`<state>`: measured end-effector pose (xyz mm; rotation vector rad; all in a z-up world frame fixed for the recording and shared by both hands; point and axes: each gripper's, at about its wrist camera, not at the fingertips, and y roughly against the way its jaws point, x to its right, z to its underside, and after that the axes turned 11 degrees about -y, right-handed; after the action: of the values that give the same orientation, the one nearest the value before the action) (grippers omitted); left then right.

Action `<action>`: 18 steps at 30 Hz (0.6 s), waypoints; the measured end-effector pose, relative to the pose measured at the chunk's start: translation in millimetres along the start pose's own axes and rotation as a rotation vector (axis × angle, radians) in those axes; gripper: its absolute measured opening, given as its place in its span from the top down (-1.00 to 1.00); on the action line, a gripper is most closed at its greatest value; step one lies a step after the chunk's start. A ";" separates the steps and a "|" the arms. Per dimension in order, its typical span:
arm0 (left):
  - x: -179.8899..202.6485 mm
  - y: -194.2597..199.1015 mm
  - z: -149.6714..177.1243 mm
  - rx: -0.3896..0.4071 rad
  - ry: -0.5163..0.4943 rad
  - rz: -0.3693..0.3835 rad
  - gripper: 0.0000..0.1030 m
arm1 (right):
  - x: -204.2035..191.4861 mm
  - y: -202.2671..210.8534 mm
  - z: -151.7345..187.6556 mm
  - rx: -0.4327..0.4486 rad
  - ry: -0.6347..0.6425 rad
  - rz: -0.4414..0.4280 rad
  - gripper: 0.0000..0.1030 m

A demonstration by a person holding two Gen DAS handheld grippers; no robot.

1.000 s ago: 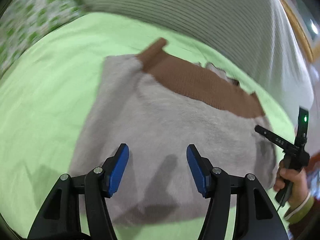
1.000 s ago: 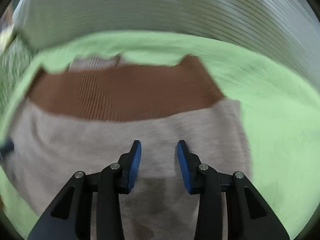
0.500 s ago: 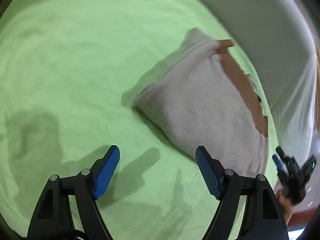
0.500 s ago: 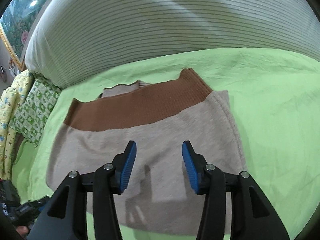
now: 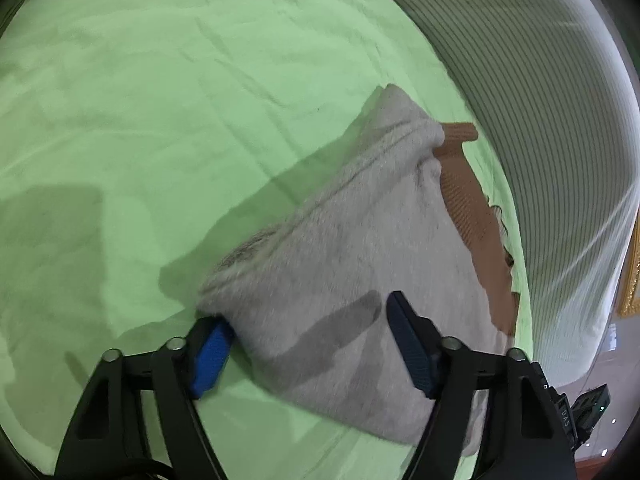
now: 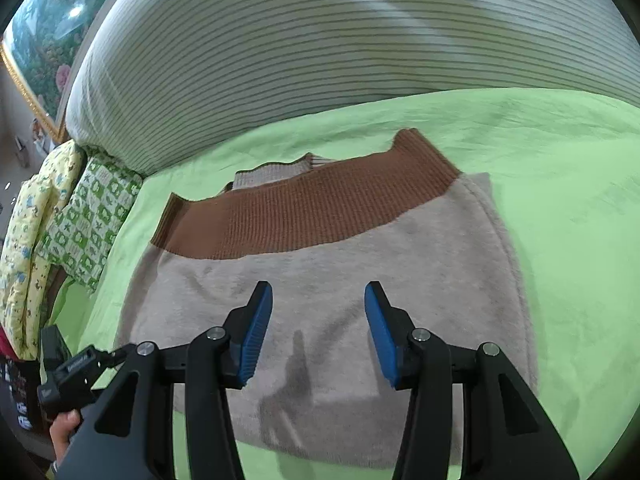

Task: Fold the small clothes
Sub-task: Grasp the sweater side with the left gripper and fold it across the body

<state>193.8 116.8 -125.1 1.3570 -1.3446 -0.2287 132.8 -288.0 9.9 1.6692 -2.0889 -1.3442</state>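
A small beige sweater [image 6: 360, 264] with a brown ribbed band [image 6: 304, 212] lies folded on the green bedsheet [image 6: 560, 200]. In the left wrist view the sweater [image 5: 360, 264] fills the lower middle, its brown band [image 5: 472, 216] at the right. My left gripper [image 5: 308, 344] is open, its fingers straddling the sweater's near left corner: one blue pad [image 5: 210, 348] is beside and partly under the edge, the other above the cloth. My right gripper [image 6: 318, 332] is open and empty, hovering over the sweater's near middle.
A large striped grey pillow [image 6: 320, 52] lies along the far side of the bed. Patterned green and yellow cushions [image 6: 92, 224] sit at the left. The left gripper's handle and the hand holding it [image 6: 68, 384] show at the lower left of the right wrist view.
My left gripper swung off to the sweater's side, then came back in so its fingers straddle the sweater's corner. My right gripper drew back a little and opened wider.
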 end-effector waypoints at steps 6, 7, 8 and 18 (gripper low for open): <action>6.4 -9.5 -7.2 0.010 -0.044 0.020 0.31 | -12.1 -30.9 0.3 -0.053 0.074 -0.053 0.30; 8.6 -9.8 -8.2 0.011 -0.058 0.019 0.41 | -14.5 -38.4 1.1 -0.071 0.088 -0.049 0.49; 10.2 -9.4 -8.4 0.016 -0.069 0.021 0.46 | -16.8 -47.1 1.6 -0.094 0.099 -0.051 0.63; 66.9 27.4 -15.8 0.103 -0.254 0.131 0.62 | -14.8 -102.2 10.6 -0.170 0.121 -0.013 0.95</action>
<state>212.4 82.1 -62.4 1.3525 -1.6711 -0.2521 204.3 -267.8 -62.7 1.6523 -1.8456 -1.3467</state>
